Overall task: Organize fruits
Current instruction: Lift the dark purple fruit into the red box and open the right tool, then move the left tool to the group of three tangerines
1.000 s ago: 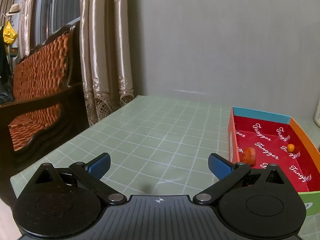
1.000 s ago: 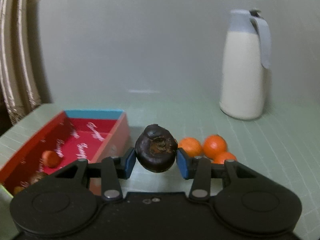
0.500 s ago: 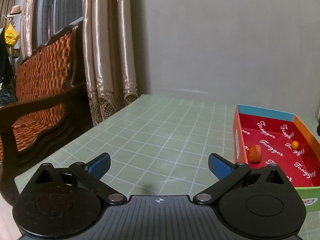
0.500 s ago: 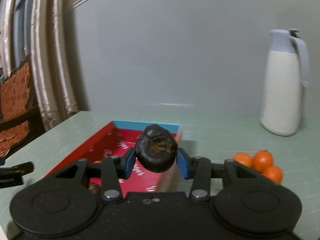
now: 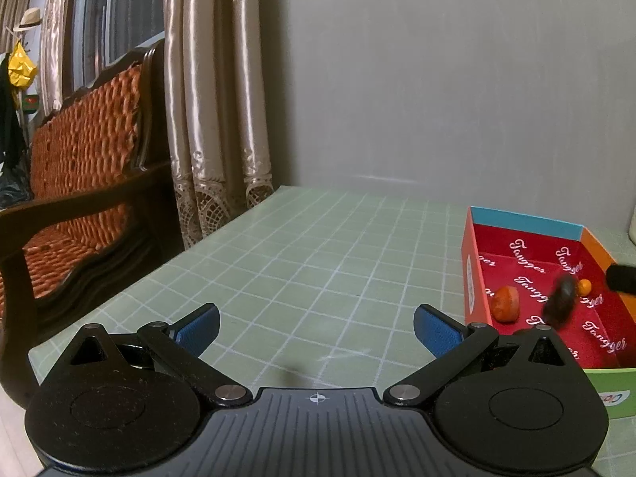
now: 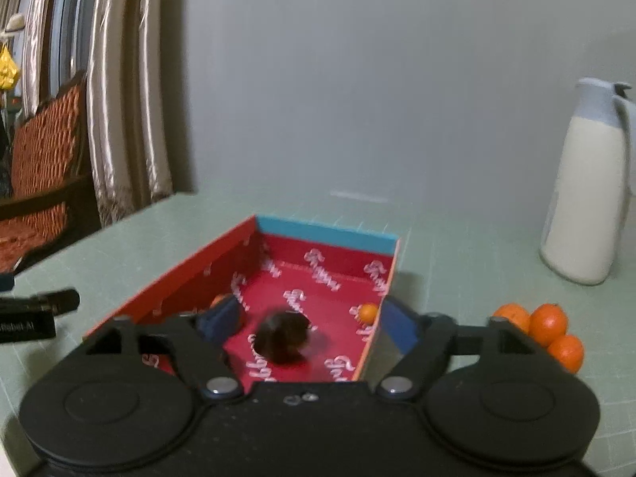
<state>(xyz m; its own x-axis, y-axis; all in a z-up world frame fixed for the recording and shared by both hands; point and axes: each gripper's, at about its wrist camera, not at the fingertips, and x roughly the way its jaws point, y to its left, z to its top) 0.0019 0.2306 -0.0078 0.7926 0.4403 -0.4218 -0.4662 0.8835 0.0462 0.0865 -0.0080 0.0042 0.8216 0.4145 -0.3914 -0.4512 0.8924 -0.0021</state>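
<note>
A shallow red box (image 6: 190, 274) (image 5: 473, 274) with white lettering lies on the green checked table. My right gripper (image 6: 308, 320) hangs over its near end and its jaws are opening; the dark round fruit (image 6: 284, 336) (image 5: 560, 302) is blurred between and below the blue pads, free of them, inside the box. A small orange fruit (image 6: 368, 312) (image 5: 583, 286) and a larger orange-red one (image 5: 505, 304) lie in the box. Three oranges (image 6: 544, 328) sit on the table to the right of the box. My left gripper (image 5: 316, 326) stays open over bare table, left of the box.
A tall white jug (image 6: 586, 194) with a grey lid stands at the back right. The grey wall runs behind the table. Curtains (image 5: 214, 119) and a wooden bench with orange cushions (image 5: 79, 183) stand past the table's left edge.
My right gripper swung left from the oranges to above the box, then its jaws spread and the dark fruit dropped out of them. The left gripper stayed put and open.
</note>
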